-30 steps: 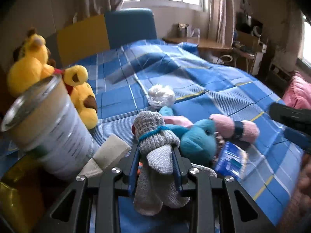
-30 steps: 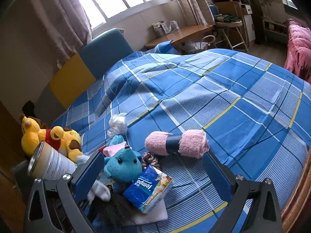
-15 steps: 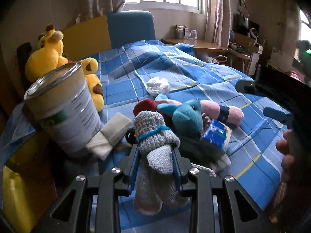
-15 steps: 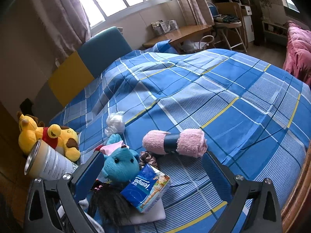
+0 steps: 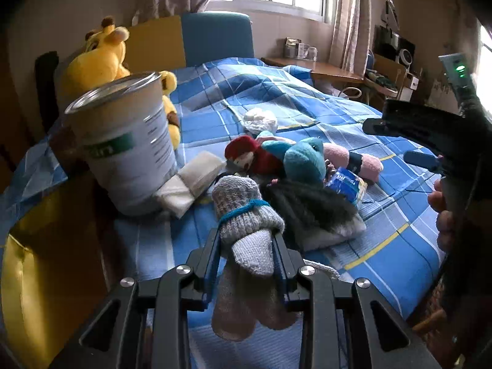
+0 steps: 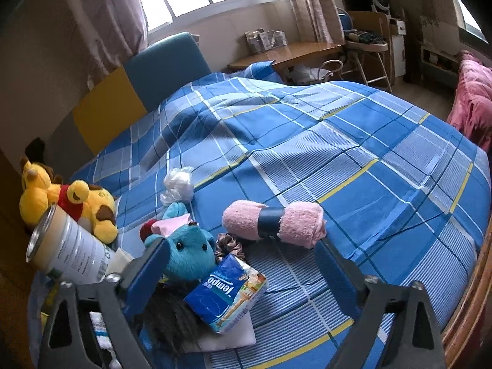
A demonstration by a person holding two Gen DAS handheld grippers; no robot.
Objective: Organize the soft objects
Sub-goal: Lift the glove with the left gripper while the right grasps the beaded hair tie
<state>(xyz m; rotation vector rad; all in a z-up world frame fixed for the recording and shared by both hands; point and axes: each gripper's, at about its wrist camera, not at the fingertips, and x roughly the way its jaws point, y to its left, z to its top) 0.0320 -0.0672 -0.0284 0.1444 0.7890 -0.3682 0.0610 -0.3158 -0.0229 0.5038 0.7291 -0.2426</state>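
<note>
- Grey knitted sock bundle (image 5: 246, 215), tied with a teal band, sits clamped in the left gripper (image 5: 247, 246).
- Right gripper (image 6: 243, 256) jaws are closing, pressing on nothing, above the blue tissue packet (image 6: 226, 289).

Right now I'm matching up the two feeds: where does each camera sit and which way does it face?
Left wrist: on the left gripper, clamped on grey socks, facing the headboard; a hand shows at right.
Right wrist: on the right gripper, jaws closing on nothing, facing across the bed.
Shared: teal plush, tin can.
</note>
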